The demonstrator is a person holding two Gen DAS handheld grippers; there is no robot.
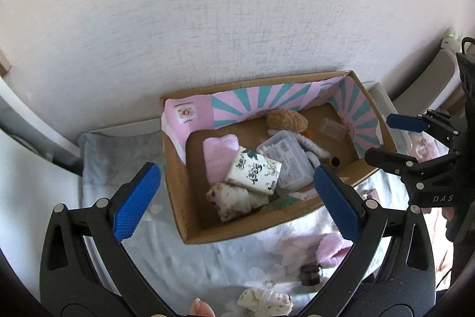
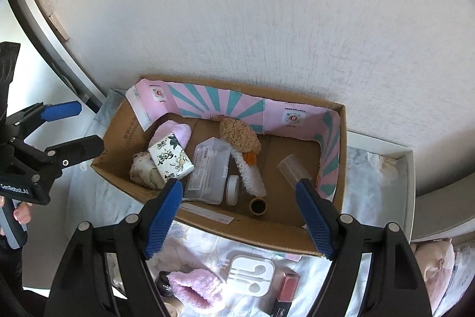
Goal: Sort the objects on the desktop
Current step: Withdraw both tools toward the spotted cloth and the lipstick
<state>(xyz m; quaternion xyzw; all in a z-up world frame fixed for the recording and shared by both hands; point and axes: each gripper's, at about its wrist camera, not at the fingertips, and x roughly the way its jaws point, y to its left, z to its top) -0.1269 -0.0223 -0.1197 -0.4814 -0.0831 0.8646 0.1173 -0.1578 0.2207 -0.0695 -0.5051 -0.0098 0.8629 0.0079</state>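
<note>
A cardboard box with a pink and teal liner holds a tissue pack, a clear plastic case, a brown plush toy, a pink sock and a small dark jar. My left gripper is open and empty above the box's near side. My right gripper is open and empty over the box's front wall. On the cloth lie a pink sock, a white earphone case and a pink lipstick.
The box stands against a white wall on a pale floral cloth. A small dark jar and a floral fabric bundle lie on the cloth near the left gripper. The right gripper shows at the left wrist view's right edge.
</note>
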